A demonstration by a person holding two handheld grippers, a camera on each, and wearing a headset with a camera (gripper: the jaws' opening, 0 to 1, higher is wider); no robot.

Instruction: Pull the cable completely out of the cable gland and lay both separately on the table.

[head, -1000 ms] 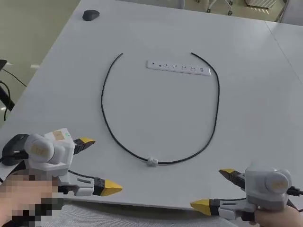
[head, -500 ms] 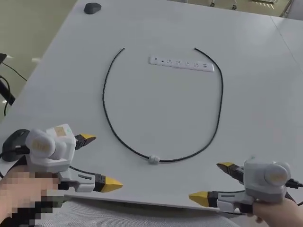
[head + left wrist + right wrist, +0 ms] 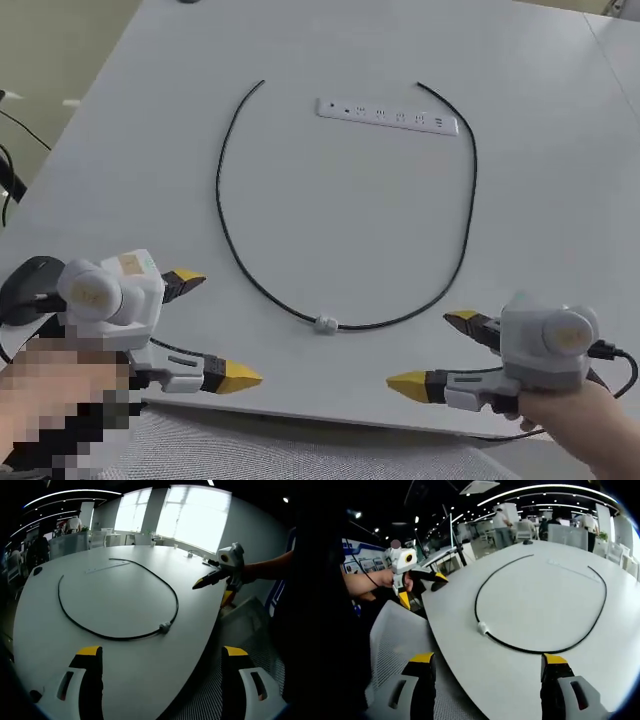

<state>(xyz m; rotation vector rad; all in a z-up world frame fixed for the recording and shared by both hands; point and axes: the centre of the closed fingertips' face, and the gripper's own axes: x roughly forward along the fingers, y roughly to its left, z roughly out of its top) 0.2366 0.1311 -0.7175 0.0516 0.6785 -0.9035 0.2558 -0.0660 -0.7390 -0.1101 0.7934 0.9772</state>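
Observation:
A long black cable (image 3: 222,215) lies on the white table (image 3: 340,210) in a wide U. A small white cable gland (image 3: 325,324) sits on it at the bottom of the U, near the front edge. My left gripper (image 3: 222,328) hovers open at the front edge, left of the gland. My right gripper (image 3: 427,350) is open too, to the right of the gland. In the left gripper view the gland (image 3: 164,627) lies ahead of the open jaws, with the right gripper (image 3: 220,572) beyond it. In the right gripper view the gland (image 3: 482,627) and cable (image 3: 545,650) lie ahead.
A white power strip (image 3: 388,114) lies between the cable's two ends at the far side. A dark rounded object (image 3: 28,285) rests at the table's left front corner. People and desks stand in the room behind.
My right gripper has moved a little forward and closer to the gland. The left gripper, cable and gland have kept their places; the head camera has tilted.

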